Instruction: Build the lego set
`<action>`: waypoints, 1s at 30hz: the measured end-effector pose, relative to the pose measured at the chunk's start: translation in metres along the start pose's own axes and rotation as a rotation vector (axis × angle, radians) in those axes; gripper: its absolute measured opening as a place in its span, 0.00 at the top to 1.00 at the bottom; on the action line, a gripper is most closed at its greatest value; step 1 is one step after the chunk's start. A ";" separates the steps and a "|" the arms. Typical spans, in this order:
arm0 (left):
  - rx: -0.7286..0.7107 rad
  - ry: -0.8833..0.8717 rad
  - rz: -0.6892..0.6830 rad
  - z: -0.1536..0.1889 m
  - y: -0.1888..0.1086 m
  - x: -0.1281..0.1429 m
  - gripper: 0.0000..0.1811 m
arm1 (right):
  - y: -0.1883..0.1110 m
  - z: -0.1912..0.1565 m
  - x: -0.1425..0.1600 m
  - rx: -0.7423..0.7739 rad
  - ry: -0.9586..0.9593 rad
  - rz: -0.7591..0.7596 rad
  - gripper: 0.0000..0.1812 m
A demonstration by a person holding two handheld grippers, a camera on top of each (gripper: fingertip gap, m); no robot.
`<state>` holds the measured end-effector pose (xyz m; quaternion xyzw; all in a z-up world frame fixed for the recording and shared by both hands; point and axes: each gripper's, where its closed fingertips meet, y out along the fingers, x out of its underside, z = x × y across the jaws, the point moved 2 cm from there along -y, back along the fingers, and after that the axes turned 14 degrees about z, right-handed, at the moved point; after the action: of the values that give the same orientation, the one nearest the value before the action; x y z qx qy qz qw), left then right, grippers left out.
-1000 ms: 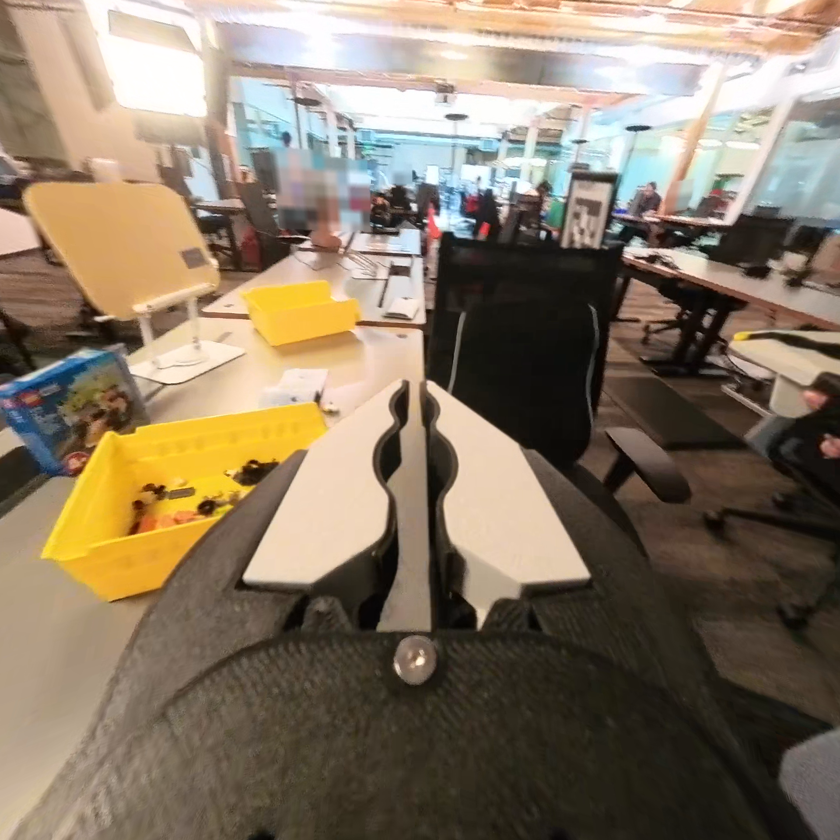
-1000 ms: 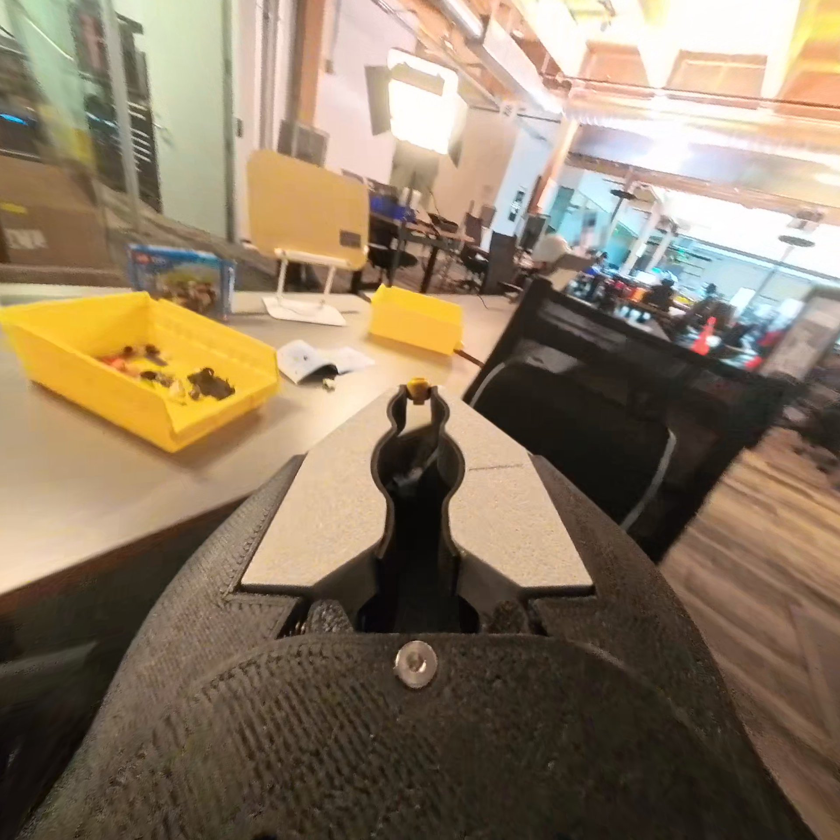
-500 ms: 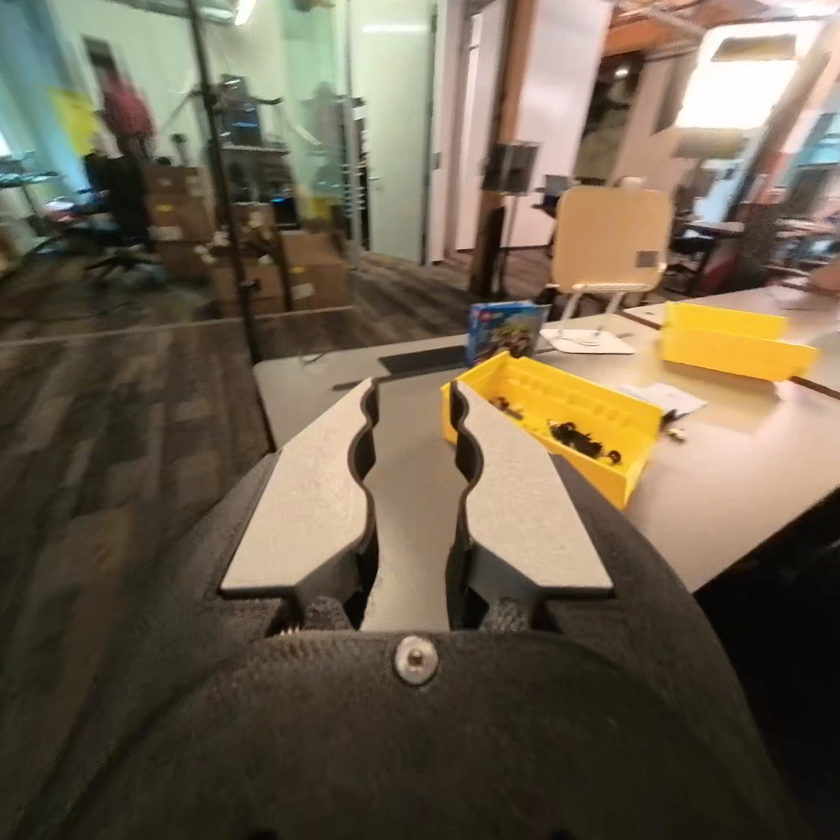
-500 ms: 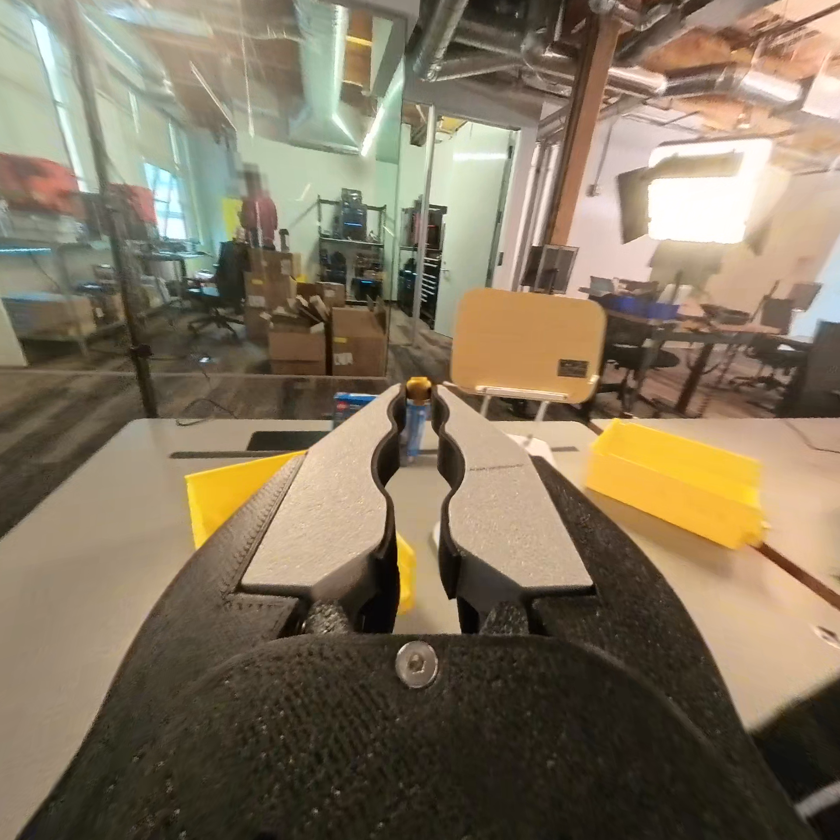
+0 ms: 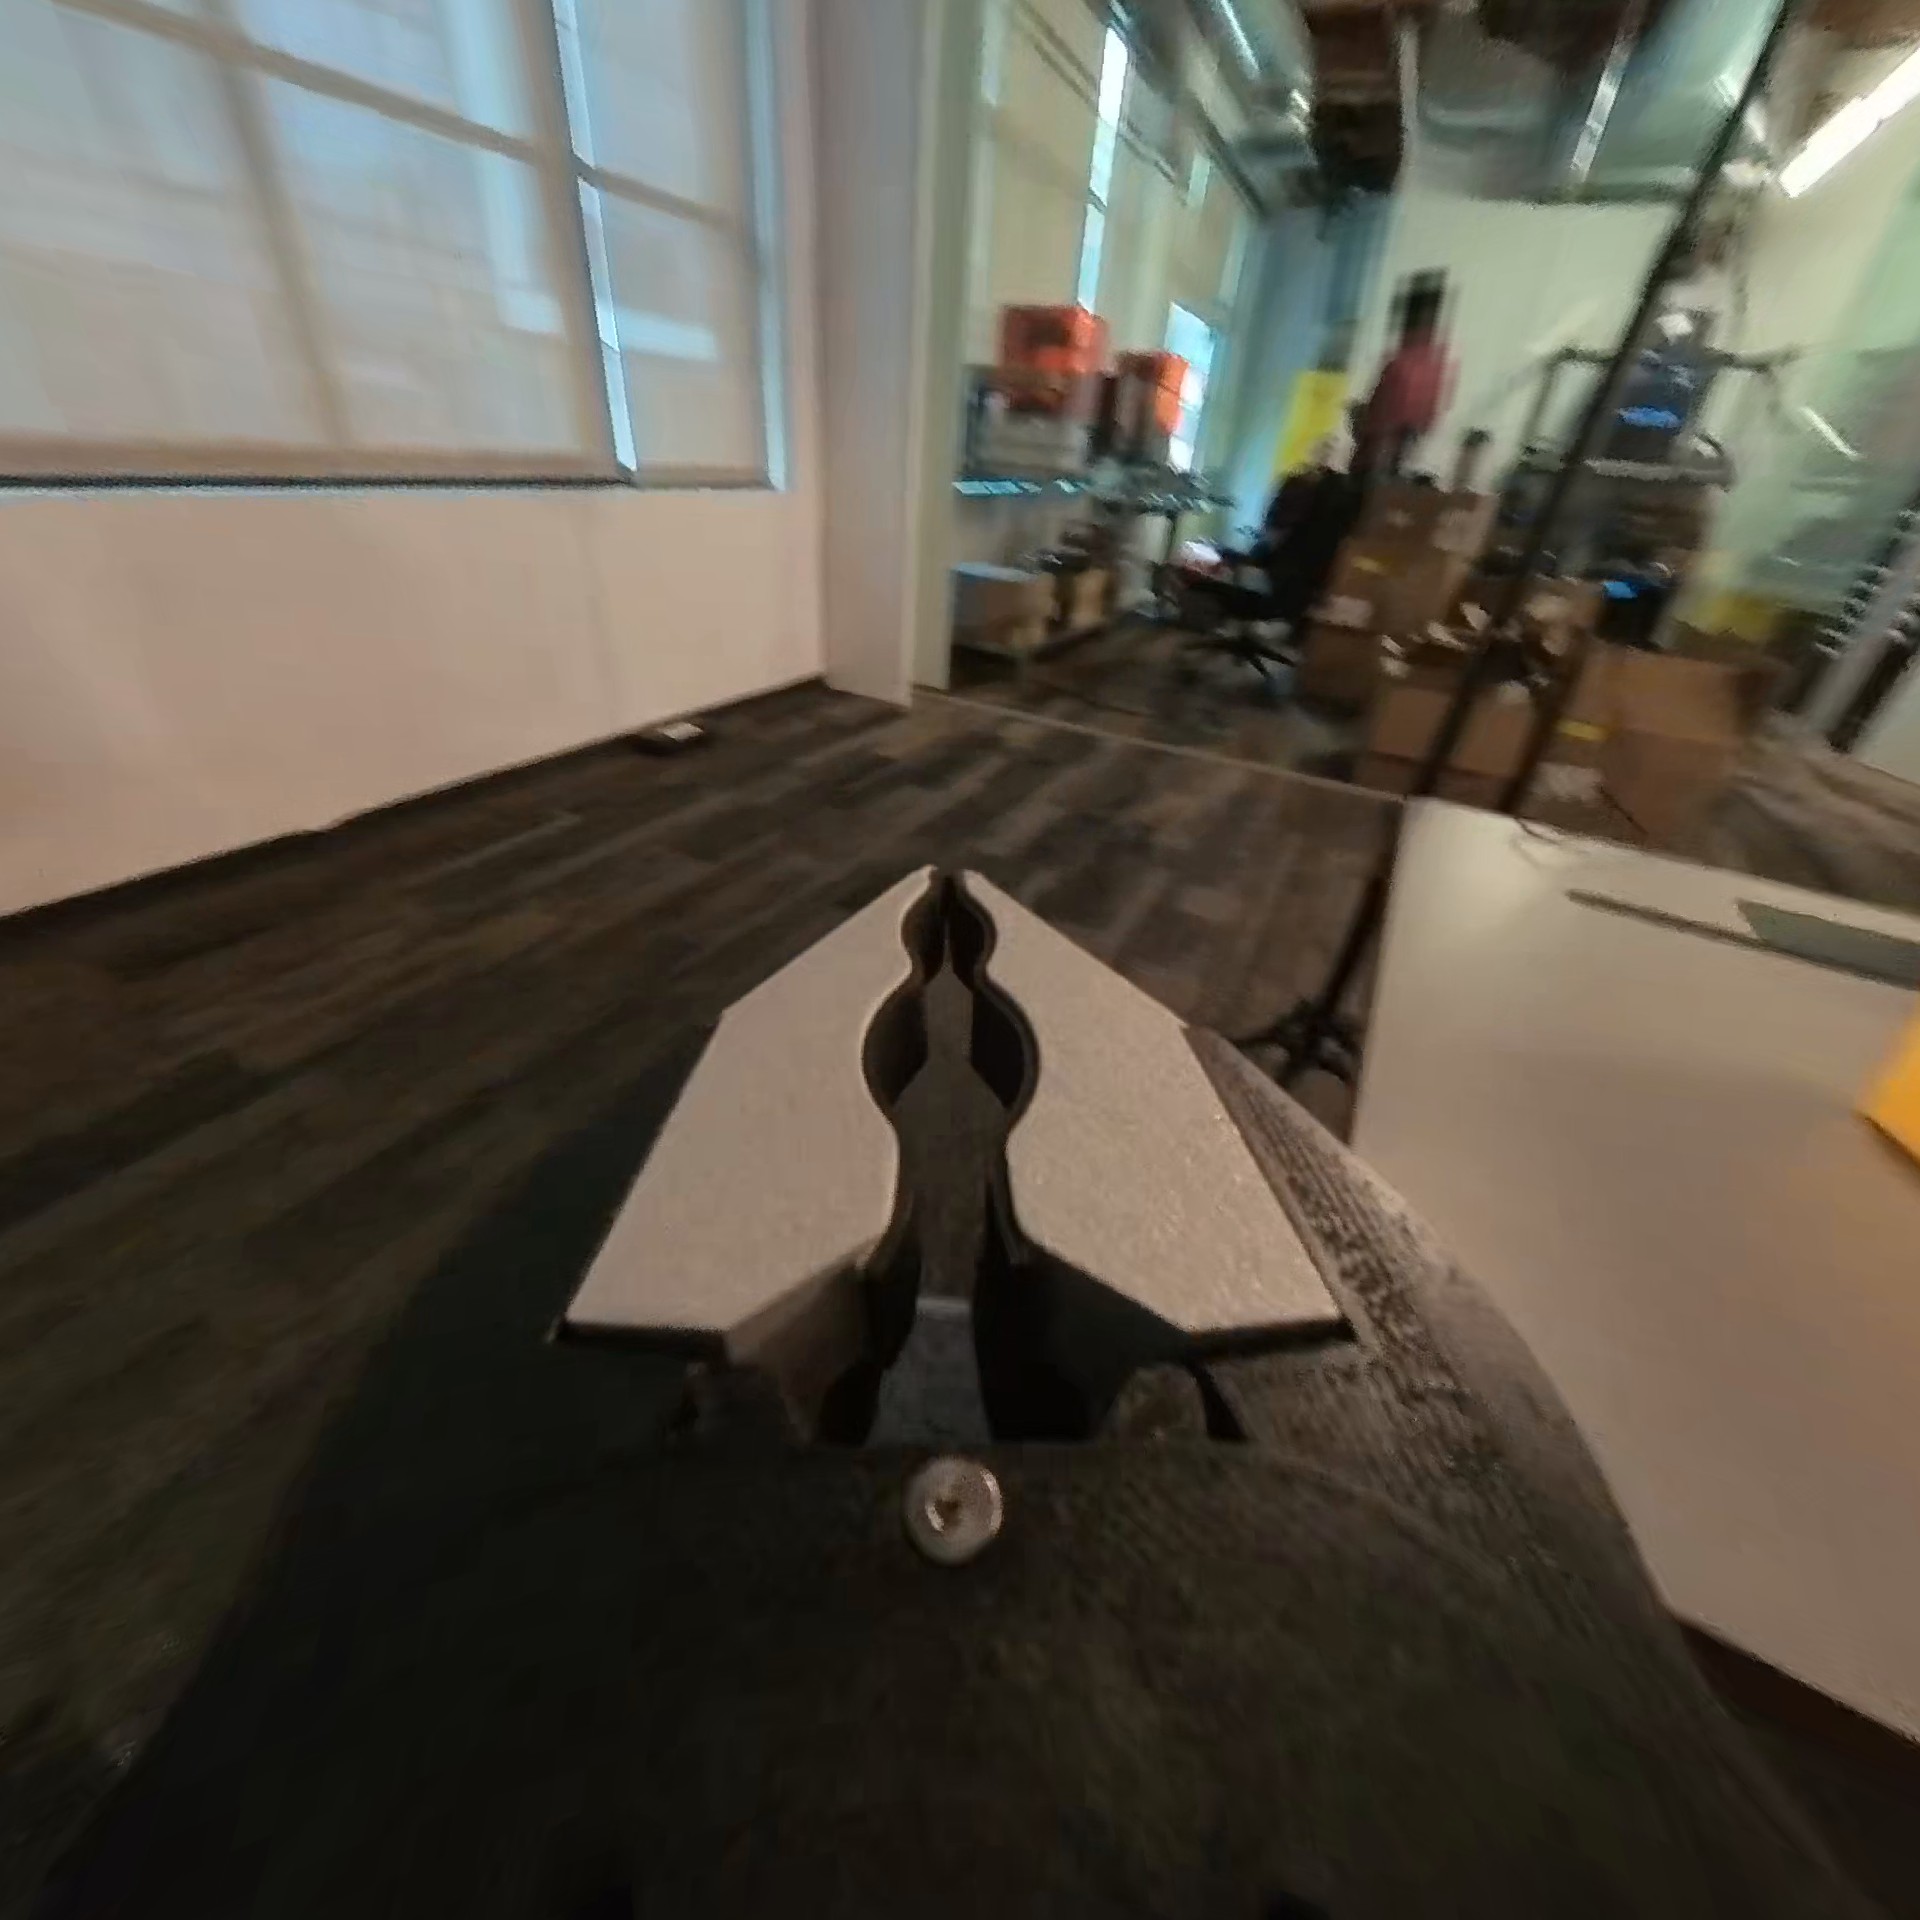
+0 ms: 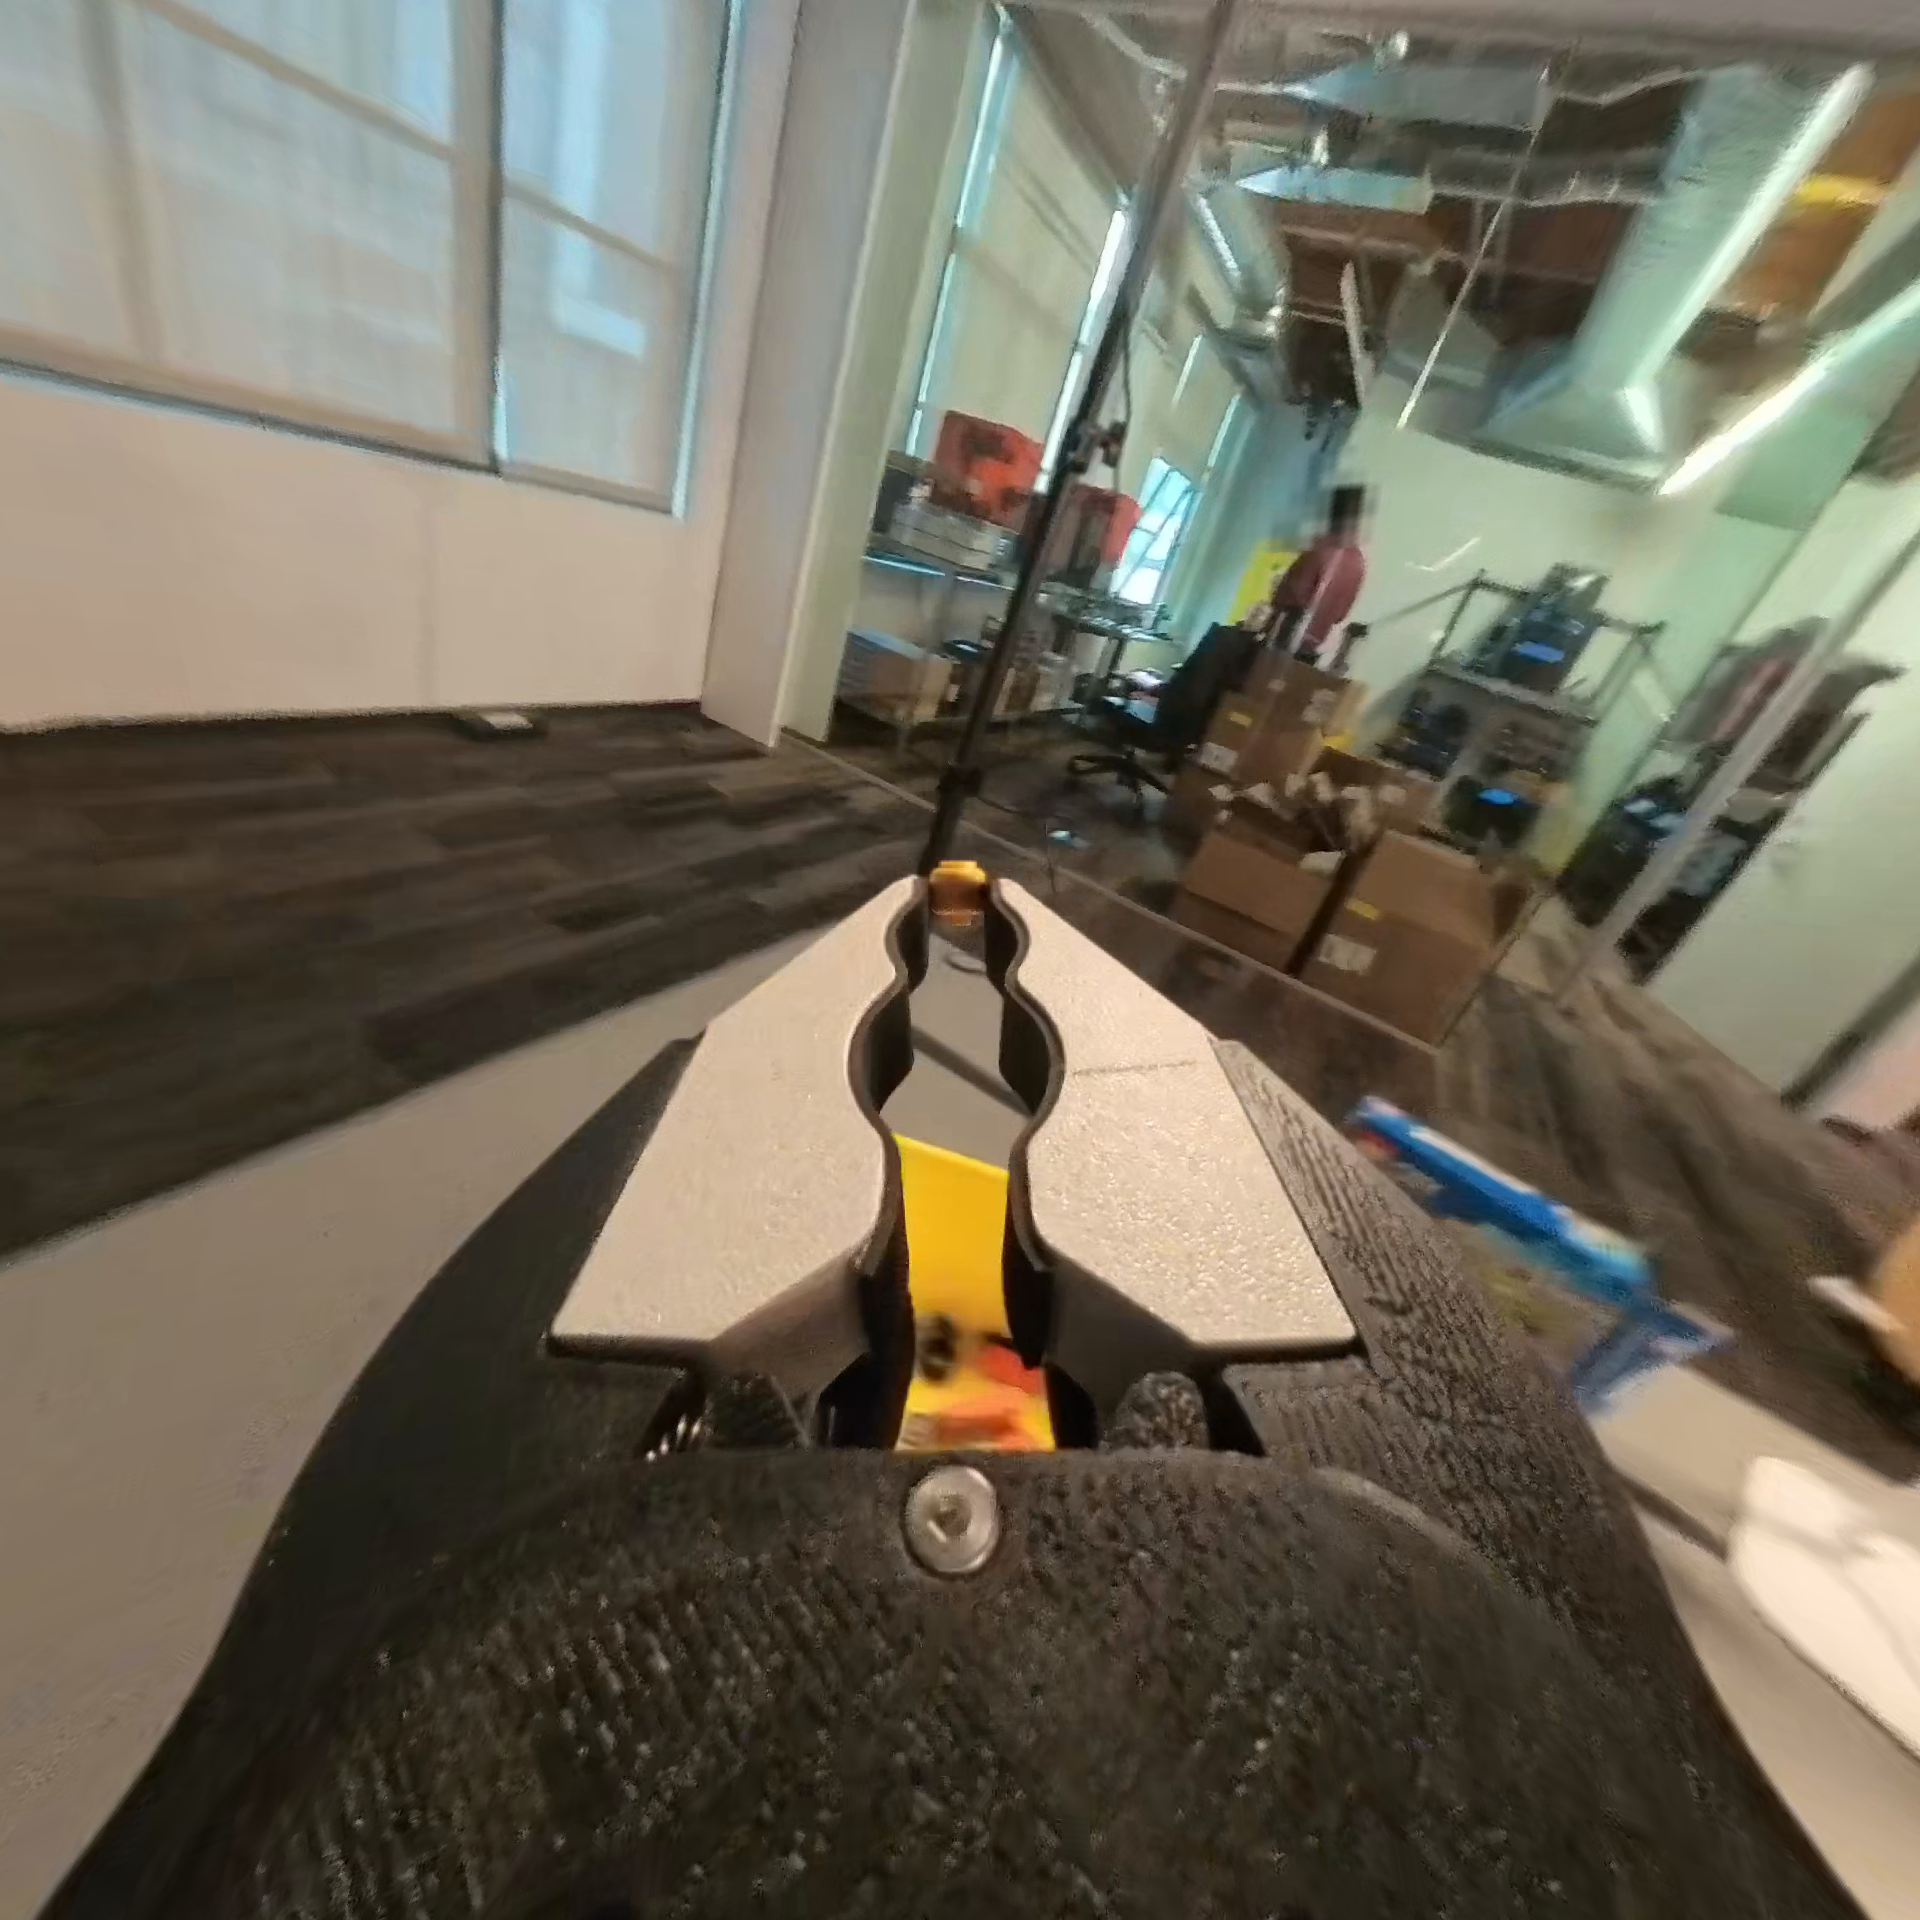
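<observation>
The right gripper pinches a small yellow lego piece at its fingertips, studs up, over the yellow bin. The left gripper is closed and empty, aimed beyond the table.

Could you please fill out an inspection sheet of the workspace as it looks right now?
Surface: grey table, mostly bare.
Job's things: small yellow piece; yellow bin holding blurred parts; blue box.
Clutter: white paper.
Grippers: left hand-held gripper shut, empty, aimed at the floor; right hand-held gripper shut on the piece.
Cables: nothing seen on the table.
Surroundings: cardboard boxes, black stand pole, person far off.
</observation>
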<state>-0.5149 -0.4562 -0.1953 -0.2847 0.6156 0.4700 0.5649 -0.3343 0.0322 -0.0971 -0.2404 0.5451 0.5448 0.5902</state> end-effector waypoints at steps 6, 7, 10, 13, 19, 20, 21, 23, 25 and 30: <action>-0.146 0.088 0.141 0.025 -0.034 0.106 1.00 | -0.009 0.078 0.041 0.150 -0.202 0.014 0.95; -0.212 0.075 0.174 0.025 -0.058 0.114 1.00 | -0.021 0.097 0.039 0.171 -0.195 0.071 0.95; -0.313 0.079 0.268 0.063 -0.129 0.120 1.00 | -0.066 0.162 0.053 0.208 -0.100 0.187 0.96; -0.213 0.086 0.250 0.150 -0.162 0.103 1.00 | -0.113 0.233 0.065 0.250 -0.010 0.262 0.96; 0.243 0.005 0.225 0.362 -0.202 0.061 1.00 | -0.198 0.313 0.136 0.266 -0.161 0.193 0.95; 0.328 -0.016 0.208 0.396 -0.208 0.063 1.00 | -0.211 0.318 0.150 0.254 -0.226 0.187 0.95; 0.430 -0.032 0.175 0.431 -0.213 0.069 1.00 | -0.223 0.322 0.162 0.241 -0.305 0.181 0.95; 0.627 -0.020 0.091 0.498 -0.222 0.081 0.96 | -0.241 0.329 0.182 0.204 -0.369 0.167 0.95; 0.832 -0.001 0.023 0.561 -0.231 0.090 0.96 | -0.252 0.331 0.197 0.154 -0.372 0.163 0.95; 1.175 -0.075 -0.195 0.693 -0.234 0.117 0.88 | -0.265 0.318 0.218 0.040 -0.484 0.184 0.96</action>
<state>-0.0356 0.0959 -0.3126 0.0371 0.7231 0.0062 0.6897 -0.0142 0.3170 -0.2841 -0.0408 0.4181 0.6269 0.6562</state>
